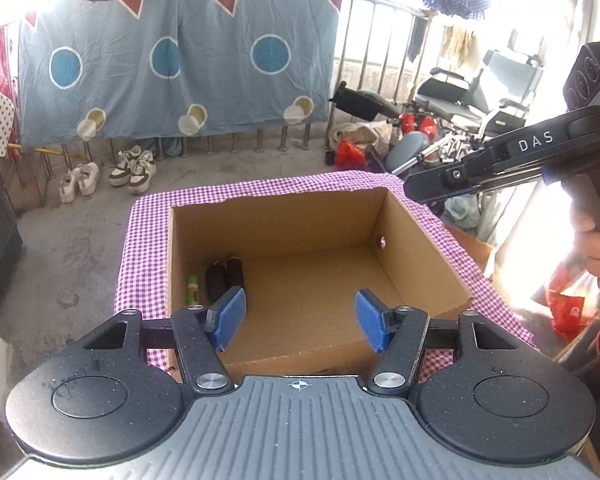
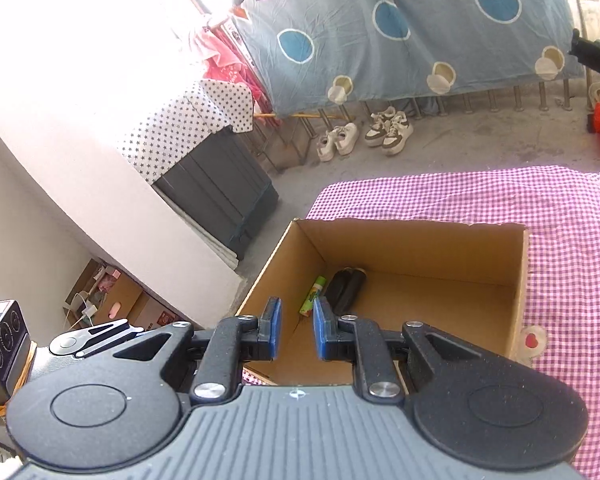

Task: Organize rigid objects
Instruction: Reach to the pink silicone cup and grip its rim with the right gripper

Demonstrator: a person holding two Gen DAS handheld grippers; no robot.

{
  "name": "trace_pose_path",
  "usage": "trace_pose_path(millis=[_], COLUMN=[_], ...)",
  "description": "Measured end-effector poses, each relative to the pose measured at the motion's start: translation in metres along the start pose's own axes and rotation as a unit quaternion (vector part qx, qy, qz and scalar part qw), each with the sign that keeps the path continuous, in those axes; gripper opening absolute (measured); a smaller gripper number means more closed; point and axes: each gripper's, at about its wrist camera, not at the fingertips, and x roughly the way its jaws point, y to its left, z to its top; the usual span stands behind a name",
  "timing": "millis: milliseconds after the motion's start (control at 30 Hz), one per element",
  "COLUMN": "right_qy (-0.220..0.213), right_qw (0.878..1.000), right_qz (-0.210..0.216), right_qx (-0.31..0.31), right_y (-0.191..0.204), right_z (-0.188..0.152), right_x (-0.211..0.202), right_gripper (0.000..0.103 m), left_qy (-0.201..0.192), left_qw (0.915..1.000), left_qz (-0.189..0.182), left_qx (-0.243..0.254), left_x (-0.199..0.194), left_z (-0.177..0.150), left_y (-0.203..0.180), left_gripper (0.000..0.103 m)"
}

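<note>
Green tube [image 2: 313, 295] and black case [image 2: 346, 289] lie lengthwise along cardboard box [image 1: 420, 256] left wall. Left gripper [image 1: 300, 320] nearer, fingers half-spread, empty; right gripper [image 2: 296, 328] pinched narrow, empty.

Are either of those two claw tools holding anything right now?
No. The left gripper has its jaws apart with only the cardboard box beyond; the right gripper is nearly closed on nothing.

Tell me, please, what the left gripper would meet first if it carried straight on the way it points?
Probably the bare floor of the open brown cardboard box; the left gripper holds nothing, and depth is uncertain.
</note>
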Motion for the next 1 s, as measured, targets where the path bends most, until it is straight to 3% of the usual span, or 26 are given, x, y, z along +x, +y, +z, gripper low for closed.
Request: trace_pose_path(millis=[133,267,333,433,600,800,1000], right_qy=[-0.059,-0.068,-0.055,-0.029,0.000,0.025,0.050], right_qw=[0.998,0.997,0.998,0.998,0.994,0.993,0.992], right_qz=[-0.012,-0.021,-0.021,-0.031,-0.066,-0.103,-0.103], right_qx=[-0.005,0.004,0.023,0.053,0.083,0.051,0.046], right_y=[0.001,-0.001,-0.004,-0.013,-0.021,-0.015,-0.019], right_z=[-0.040,-0.094,-0.130,-0.175,-0.223,-0.236,-0.242], right_x=[-0.069,-0.087,-0.074,-0.044,0.006,0.045,0.063], right_gripper=[0.019,0.027,0.044,0.045,0.045,0.041,0.026], left_qy=[0.019,0.068,0.105,0.144,0.168,0.172,0.171], left_qw=[0.9987,0.9945,0.9908,0.9860,0.9814,0.9816,0.9815], left_qz=[-0.047,-0.076,-0.078,-0.062,-0.014,-0.001,-0.001], left_qx=[0.005,0.023,0.037,0.056,0.091,0.082,0.086], left_x=[-0.008,0.002,0.014,0.032,0.056,0.071,0.081], left_z=[-0.026,-0.060,-0.080,-0.107,-0.143,-0.153,-0.153], left_y=[-0.016,-0.033,-0.044,-0.058,-0.079,-0.082,-0.092], left_gripper=[0.064,0.070,0.070,0.070,0.070,0.068,0.064])
